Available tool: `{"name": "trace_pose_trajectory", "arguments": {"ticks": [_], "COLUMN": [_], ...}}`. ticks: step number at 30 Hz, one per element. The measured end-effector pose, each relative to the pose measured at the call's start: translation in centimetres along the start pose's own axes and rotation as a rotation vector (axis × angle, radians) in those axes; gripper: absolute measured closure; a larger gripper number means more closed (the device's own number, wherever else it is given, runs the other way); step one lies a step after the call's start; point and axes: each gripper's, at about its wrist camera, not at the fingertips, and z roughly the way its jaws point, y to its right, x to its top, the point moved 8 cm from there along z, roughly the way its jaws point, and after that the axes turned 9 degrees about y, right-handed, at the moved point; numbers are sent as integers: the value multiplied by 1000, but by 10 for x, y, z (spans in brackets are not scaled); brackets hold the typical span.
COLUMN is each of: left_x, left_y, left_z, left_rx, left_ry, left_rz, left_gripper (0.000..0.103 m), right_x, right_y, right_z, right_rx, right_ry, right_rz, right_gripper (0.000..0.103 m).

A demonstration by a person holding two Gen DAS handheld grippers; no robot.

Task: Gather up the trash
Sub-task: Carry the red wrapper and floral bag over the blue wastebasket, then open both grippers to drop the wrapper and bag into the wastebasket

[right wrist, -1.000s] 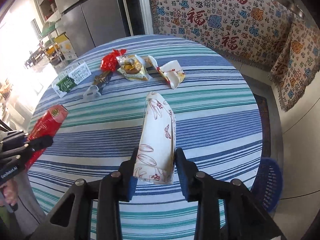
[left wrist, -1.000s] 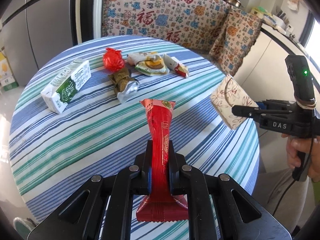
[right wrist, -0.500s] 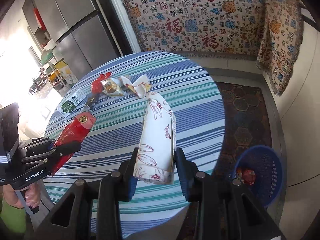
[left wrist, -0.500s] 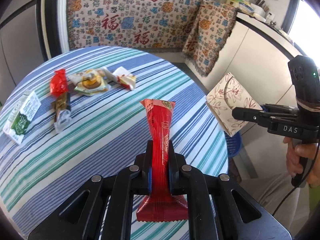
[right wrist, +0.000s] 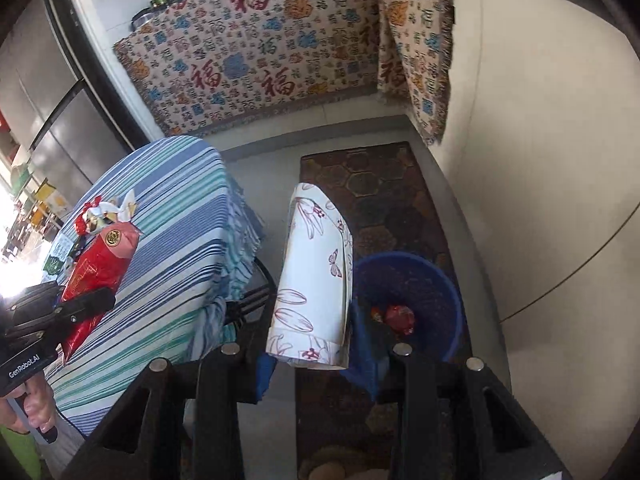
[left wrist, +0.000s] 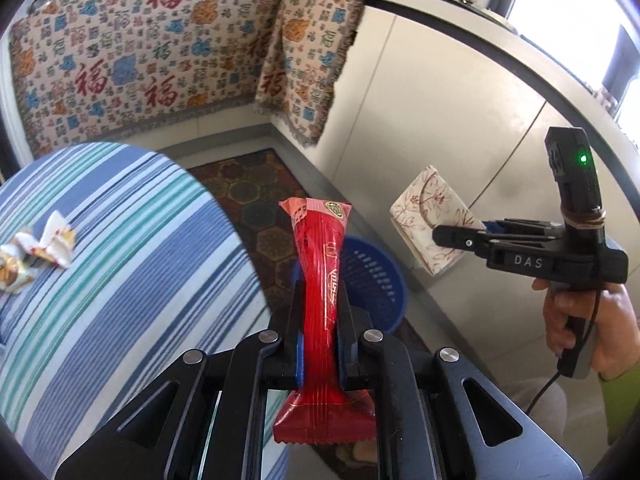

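Observation:
My left gripper [left wrist: 320, 294] is shut on a long red snack wrapper [left wrist: 320, 264], held upright past the edge of the striped round table [left wrist: 120, 264]. Behind the wrapper, on the floor, stands a blue trash basket [left wrist: 384, 280]. My right gripper [right wrist: 312, 320] is shut on a white floral-print packet [right wrist: 316, 264] and hangs just left of the blue basket [right wrist: 452, 292], which holds a red scrap [right wrist: 400, 318]. The left wrist view shows the right gripper [left wrist: 440, 236] with the packet [left wrist: 428, 208] above the basket's right side. At the far left of the right wrist view is the left gripper [right wrist: 100, 300] with the red wrapper [right wrist: 100, 264].
Crumpled wrappers [left wrist: 52, 240] lie on the table, with more trash [right wrist: 104, 212] at its far side. A dark patterned rug [right wrist: 384, 188] lies under the basket. White cabinets [left wrist: 440, 120] stand to the right, and a patterned cloth [left wrist: 160, 60] hangs behind.
Both grippers have swung right, from over the table to beyond its edge, each still holding its item. The blue basket now sits close below them and most table trash has left the left view.

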Motion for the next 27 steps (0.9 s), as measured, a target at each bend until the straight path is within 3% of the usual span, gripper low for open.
{"name": "trace_pose_trajectory", "arguments": {"ticks": [5,14,27], "left_x": [6,-2,-22], "left_y": [37,61,76], "left_z": [44,113,183], "left_rx": [-43,-61,-66], "left_ry": [-23,-83,-154], "left_rz": [26,32,39], "left_gripper": [93,93,93], "right_x": [-4,-14,-23], "right_y": [41,99,137], "right_z": [20,55,97], "right_rx": [-31,-32,-7], "right_ry": [-13,-26,-35], "right_rz": [59,148,226], "right_gripper": [67,66,64]}}
